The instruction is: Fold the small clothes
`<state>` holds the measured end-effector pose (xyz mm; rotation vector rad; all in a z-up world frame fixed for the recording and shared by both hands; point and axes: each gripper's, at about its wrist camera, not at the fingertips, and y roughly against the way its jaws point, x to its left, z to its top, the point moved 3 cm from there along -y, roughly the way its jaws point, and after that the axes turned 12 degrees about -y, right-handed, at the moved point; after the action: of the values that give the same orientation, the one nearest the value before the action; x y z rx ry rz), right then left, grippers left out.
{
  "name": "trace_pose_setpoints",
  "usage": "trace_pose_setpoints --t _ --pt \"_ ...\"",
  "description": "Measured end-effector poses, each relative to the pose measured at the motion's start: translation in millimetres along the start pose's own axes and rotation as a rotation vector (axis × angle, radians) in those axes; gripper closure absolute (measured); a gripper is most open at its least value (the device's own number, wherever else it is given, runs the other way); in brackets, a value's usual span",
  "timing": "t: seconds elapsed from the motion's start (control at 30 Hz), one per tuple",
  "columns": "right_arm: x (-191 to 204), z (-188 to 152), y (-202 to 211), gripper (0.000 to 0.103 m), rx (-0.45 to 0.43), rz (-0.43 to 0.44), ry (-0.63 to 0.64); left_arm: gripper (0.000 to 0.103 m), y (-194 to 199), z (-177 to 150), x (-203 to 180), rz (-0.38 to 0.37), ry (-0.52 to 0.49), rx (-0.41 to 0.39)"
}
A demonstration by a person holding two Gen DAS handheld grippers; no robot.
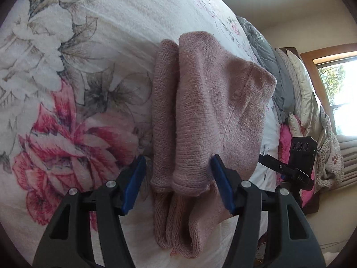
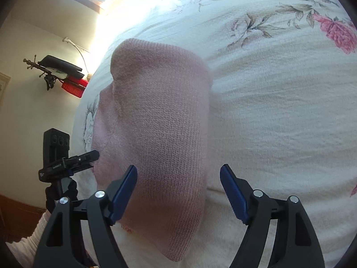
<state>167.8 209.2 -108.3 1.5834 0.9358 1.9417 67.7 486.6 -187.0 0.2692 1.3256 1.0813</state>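
Note:
A pink knit garment [image 1: 200,111], apparently a pair of socks laid side by side and folded over, rests on the floral bedspread [image 1: 78,67]. My left gripper [image 1: 178,181] is open. Its blue pads [image 1: 133,183] stand either side of the folded cuff end without pinching it. Seen from the opposite side in the right wrist view, the same garment [image 2: 160,122] is a smooth rounded bundle. My right gripper [image 2: 178,174] hovers open over its near end, one pad [image 2: 125,192] above the fabric and the other over the bedspread [image 2: 279,111]. Each gripper shows at the garment's edge in the other's view.
Grey bedding [image 1: 265,51], pale pillows [image 1: 301,84] and a patterned soft toy [image 1: 330,154] lie at the bed's head by a window [image 1: 339,93]. In the right wrist view, a surface beside the bed holds a red box [image 2: 73,88] and dark items. A white sleeve [image 2: 26,241] is at lower left.

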Motion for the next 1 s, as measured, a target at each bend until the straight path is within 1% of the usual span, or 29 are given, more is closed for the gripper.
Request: trace_pose_setpoints --t 0.07,0.13,0.17,0.23,0.3,0.33,0.37,0.4,0.43,0.5,0.53,0.57,0.6,0.63,0.77,0.9,1.0 --pt "-6.2 -0.8 -7.1 0.025 0.020 0.027 -0.025 0.038 -10.7 -0.1 5.6 -0.034 0.008 0.005" --pt "-11.4 -0.8 -16.3 0.023 0.040 0.067 -0.053 0.036 -20.3 2.8 6.6 -0.067 0.014 0.008" --pt "-13.1 -0.2 -21.3 0.020 0.048 0.097 -0.070 0.036 -24.7 3.0 6.7 -0.087 0.009 0.016" --pt "-13.6 1.4 -30.9 0.018 0.062 0.145 -0.088 0.036 -34.7 6.2 1.7 -0.106 -0.005 0.027" --pt "-12.1 2.6 -43.5 0.014 0.086 0.197 -0.111 0.035 -44.4 7.9 -5.7 -0.146 -0.025 0.039" --pt "-11.3 2.8 -51.3 0.011 0.100 0.215 -0.119 0.035 -47.9 7.3 -7.6 -0.153 -0.037 0.040" --pt "-11.0 2.9 -58.9 0.010 0.103 0.206 -0.122 0.042 -51.5 6.8 -8.2 -0.150 -0.044 0.040" --pt "-10.9 0.8 -65.9 0.010 0.112 0.208 -0.128 0.051 -54.9 6.2 -7.4 -0.130 -0.045 0.042" --pt "-10.6 -0.3 -69.9 0.011 0.114 0.223 -0.138 0.053 -55.3 4.4 -5.8 -0.136 -0.036 0.037" --pt "-11.2 -1.3 -67.4 0.024 0.110 0.246 -0.157 0.059 -52.9 1.6 -7.4 -0.150 -0.029 0.014" --pt "-11.8 -2.5 -62.3 0.029 0.109 0.268 -0.162 0.060 -50.6 -0.6 -9.9 -0.161 -0.029 0.003" --pt "-11.9 -4.2 -56.0 0.036 0.109 0.295 -0.163 0.061 -48.5 -2.4 -14.0 -0.171 -0.029 -0.009" --pt "-11.4 -5.7 -48.6 0.041 0.108 0.320 -0.162 0.061 -46.6 -4.4 -19.0 -0.179 -0.031 -0.019" --pt "-10.4 -7.0 -41.7 0.043 0.107 0.334 -0.158 0.061 -44.7 -6.7 -25.3 -0.184 -0.034 -0.028" --pt "-6.9 -11.9 -6.1 0.044 0.086 0.323 -0.114 0.062 -40.4 -18.2 -61.9 -0.213 -0.066 -0.053" --pt "-20.1 -15.7 46.5 0.044 0.059 0.319 -0.097 0.062 -45.5 -33.0 -107.6 -0.277 -0.082 -0.076" --pt "-37.1 -20.9 89.8 0.044 0.034 0.299 -0.080 0.062 -56.8 -44.7 -152.5 -0.286 -0.133 -0.092"
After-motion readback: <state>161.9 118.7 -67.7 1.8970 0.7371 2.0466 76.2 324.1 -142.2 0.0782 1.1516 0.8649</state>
